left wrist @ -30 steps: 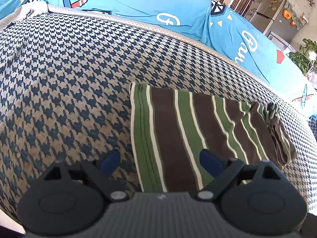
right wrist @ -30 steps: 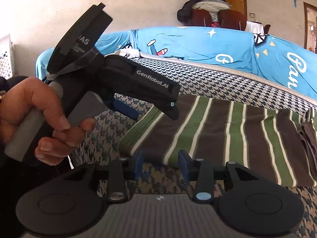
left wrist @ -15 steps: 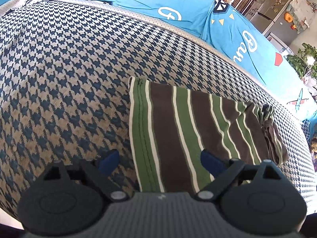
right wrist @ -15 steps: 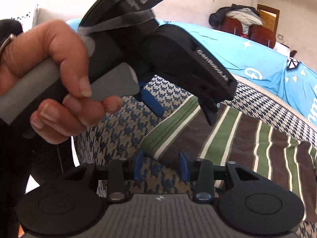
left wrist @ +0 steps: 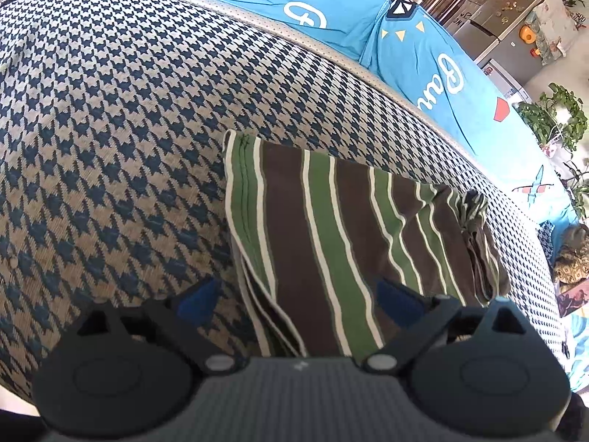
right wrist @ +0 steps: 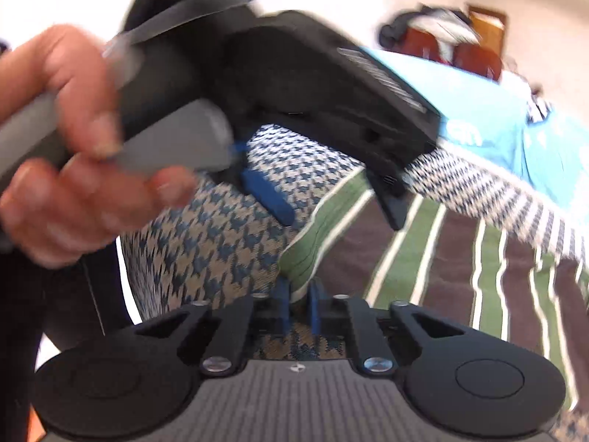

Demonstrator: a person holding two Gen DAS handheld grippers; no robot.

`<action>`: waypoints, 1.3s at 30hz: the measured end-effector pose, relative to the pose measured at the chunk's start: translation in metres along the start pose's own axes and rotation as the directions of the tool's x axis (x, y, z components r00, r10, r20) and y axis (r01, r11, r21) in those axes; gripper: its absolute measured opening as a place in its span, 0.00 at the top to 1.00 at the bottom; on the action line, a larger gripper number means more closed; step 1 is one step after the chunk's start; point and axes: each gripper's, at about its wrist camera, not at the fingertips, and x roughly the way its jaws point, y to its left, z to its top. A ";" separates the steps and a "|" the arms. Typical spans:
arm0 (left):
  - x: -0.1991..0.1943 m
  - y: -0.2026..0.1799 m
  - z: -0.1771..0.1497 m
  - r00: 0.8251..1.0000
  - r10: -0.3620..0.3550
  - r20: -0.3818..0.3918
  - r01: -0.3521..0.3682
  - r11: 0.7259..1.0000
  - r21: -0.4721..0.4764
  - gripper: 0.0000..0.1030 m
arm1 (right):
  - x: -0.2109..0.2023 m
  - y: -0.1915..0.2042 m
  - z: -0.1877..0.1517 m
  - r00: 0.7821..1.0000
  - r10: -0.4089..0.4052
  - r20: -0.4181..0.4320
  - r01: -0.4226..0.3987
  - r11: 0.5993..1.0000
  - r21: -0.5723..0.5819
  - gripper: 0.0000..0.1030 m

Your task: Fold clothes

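Observation:
A folded garment (left wrist: 331, 243) with green, brown and white stripes lies on the houndstooth sofa cover (left wrist: 110, 129). My left gripper (left wrist: 298, 296) hovers over its near left edge. Its jaws are opening wide, with the edge below and between them, and the pads touch nothing. In the right wrist view, a hand (right wrist: 73, 147) holds that left gripper (right wrist: 331, 202) above the garment (right wrist: 460, 258). My right gripper (right wrist: 299, 296) is closing on the garment's near green corner, and its blue pads pinch that corner, which is raised a little off the cover.
A bright blue printed blanket (left wrist: 405, 55) drapes the sofa back behind the garment. A bunched part of the garment (left wrist: 478, 243) lies at its far right end. A fridge (left wrist: 497, 29) and potted plants (left wrist: 559, 121) stand beyond the sofa.
The right jaws have closed on the garment's green corner, which now lifts slightly. The left gripper fills more of the right wrist view and is blurred. Its jaws spread a little wider.

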 end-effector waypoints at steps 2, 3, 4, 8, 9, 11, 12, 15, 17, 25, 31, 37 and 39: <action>-0.003 0.003 -0.001 1.000 -0.018 -0.008 0.018 1.000 -0.009 0.04 | -0.002 -0.014 0.001 1.000 0.029 0.004 -0.029 0.994 0.105 0.90; -0.004 0.004 -0.001 1.000 -0.027 -0.012 0.027 1.000 -0.014 0.03 | -0.003 -0.020 0.001 0.999 0.040 0.009 -0.040 0.988 0.150 0.90; -0.005 0.006 -0.002 0.999 -0.036 -0.016 0.036 0.999 -0.019 0.03 | -0.004 -0.025 0.001 0.999 0.047 0.014 -0.049 0.982 0.182 0.90; -0.005 0.006 -0.005 0.994 -0.100 -0.037 0.099 0.995 -0.035 0.04 | -0.008 -0.043 -0.001 0.997 0.073 0.036 -0.081 0.951 0.297 0.90; -0.005 0.006 -0.005 0.992 -0.121 -0.040 0.119 0.992 -0.038 0.06 | -0.008 -0.043 -0.002 0.997 0.073 0.037 -0.080 0.952 0.295 0.90; -0.003 0.005 -0.006 0.986 -0.160 -0.050 0.158 0.986 -0.044 0.12 | -0.008 -0.042 -0.002 0.997 0.068 0.036 -0.075 0.958 0.278 0.90; -0.003 0.003 -0.007 0.983 -0.173 -0.054 0.171 0.984 -0.040 0.14 | -0.008 -0.040 -0.003 0.997 0.064 0.033 -0.070 0.962 0.263 0.90; -0.003 -0.001 -0.008 0.978 -0.199 -0.062 0.198 0.980 -0.024 0.16 | -0.008 -0.032 -0.005 0.999 0.034 0.026 -0.039 0.981 0.191 0.89; -0.003 -0.003 -0.008 0.978 -0.201 -0.063 0.199 0.980 -0.024 0.16 | -0.007 -0.024 -0.006 1.000 0.009 0.025 -0.012 0.991 0.132 0.85; -0.001 -0.004 -0.005 0.978 -0.198 -0.066 0.196 0.980 -0.040 0.16 | 0.005 0.000 -0.010 0.999 -0.050 0.017 0.051 0.998 -0.027 0.64; 0.003 -0.005 -0.002 0.979 -0.193 -0.072 0.190 0.981 -0.046 0.16 | 0.018 0.004 -0.010 0.993 -0.113 0.034 0.115 0.990 -0.085 0.66; 0.016 -0.003 0.012 0.994 -0.096 -0.060 0.093 0.995 -0.046 0.07 | 0.017 -0.004 -0.007 0.991 -0.126 0.033 0.127 0.991 -0.040 0.92; 0.021 0.001 0.020 0.992 -0.115 -0.053 0.110 0.991 -0.079 0.04 | 0.015 -0.007 -0.004 0.991 -0.128 0.044 0.129 0.992 -0.016 0.92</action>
